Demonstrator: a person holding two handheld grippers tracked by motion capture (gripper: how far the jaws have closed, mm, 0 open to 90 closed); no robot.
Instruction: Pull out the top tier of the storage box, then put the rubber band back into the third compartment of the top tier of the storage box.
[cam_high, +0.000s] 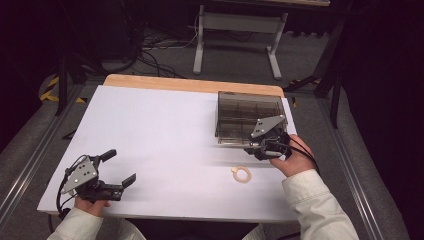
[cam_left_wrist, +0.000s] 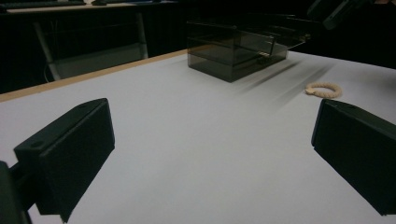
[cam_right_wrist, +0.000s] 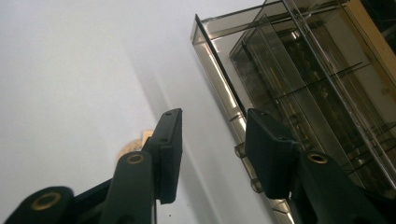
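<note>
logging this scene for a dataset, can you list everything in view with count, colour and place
table: 1, white top with a wooden far edge, centre
compartment box: 1, smoky clear plastic, far right of the table
ring: 1, cream, on the table near the box
desk frame: 1, white, on the floor beyond the table
cables: several, dark, on the floor
left hand-held gripper: 1, black, near left, open
right hand-held gripper: 1, black, at the box's near edge, open

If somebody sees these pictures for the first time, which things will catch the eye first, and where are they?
A smoky transparent compartment box stands at the far right of the white table, with the right gripper at its near edge, jaws apart. A small cream ring lies alone on the table just in front of that box. The left gripper rests at the near left corner, jaws wide open.
</note>
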